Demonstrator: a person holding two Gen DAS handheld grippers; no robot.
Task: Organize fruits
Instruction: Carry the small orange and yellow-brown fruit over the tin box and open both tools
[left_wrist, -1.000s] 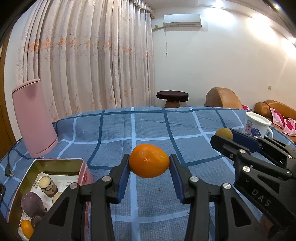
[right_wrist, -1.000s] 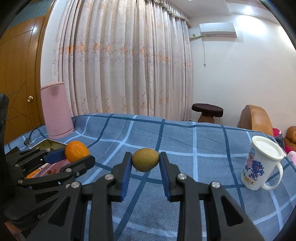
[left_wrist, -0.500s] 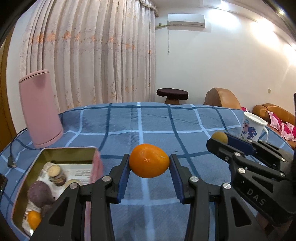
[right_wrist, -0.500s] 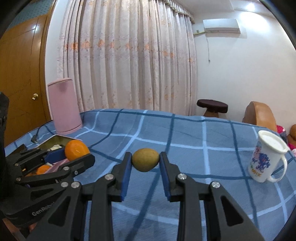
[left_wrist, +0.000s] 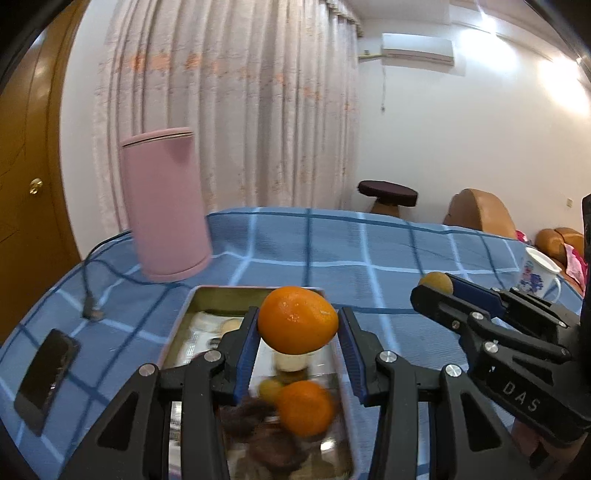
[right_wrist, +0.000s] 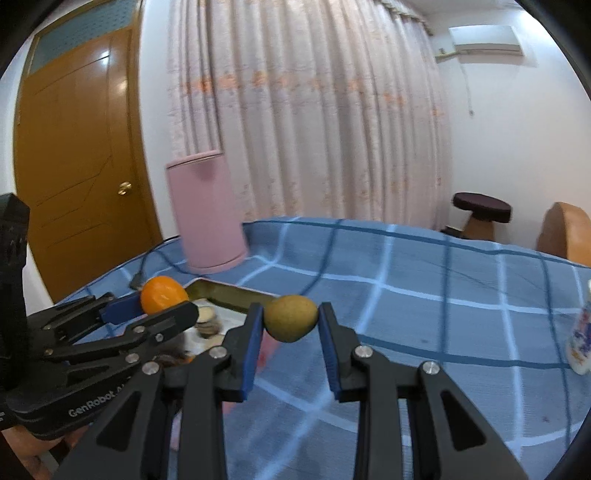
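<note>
My left gripper (left_wrist: 297, 323) is shut on an orange (left_wrist: 297, 320) and holds it above a metal tin (left_wrist: 207, 295) on the blue checked cloth. The tin holds another orange (left_wrist: 304, 408), a dark purple fruit (left_wrist: 255, 417) and small round items. My right gripper (right_wrist: 290, 319) is shut on a green-brown kiwi (right_wrist: 290, 318), to the right of the tin (right_wrist: 229, 293). The right gripper and its kiwi (left_wrist: 436, 283) show at the right of the left wrist view. The left gripper's orange (right_wrist: 162, 295) shows at the left of the right wrist view.
A pink cylinder container (left_wrist: 166, 206) stands behind the tin. A black phone (left_wrist: 46, 374) and a cable (left_wrist: 90, 291) lie left of the tin. A white printed mug (left_wrist: 537, 273) stands at the far right of the cloth.
Both grippers have swung left with their fruit. The orange has moved from over the bare cloth to over the tin. The kiwi is now beside the tin.
</note>
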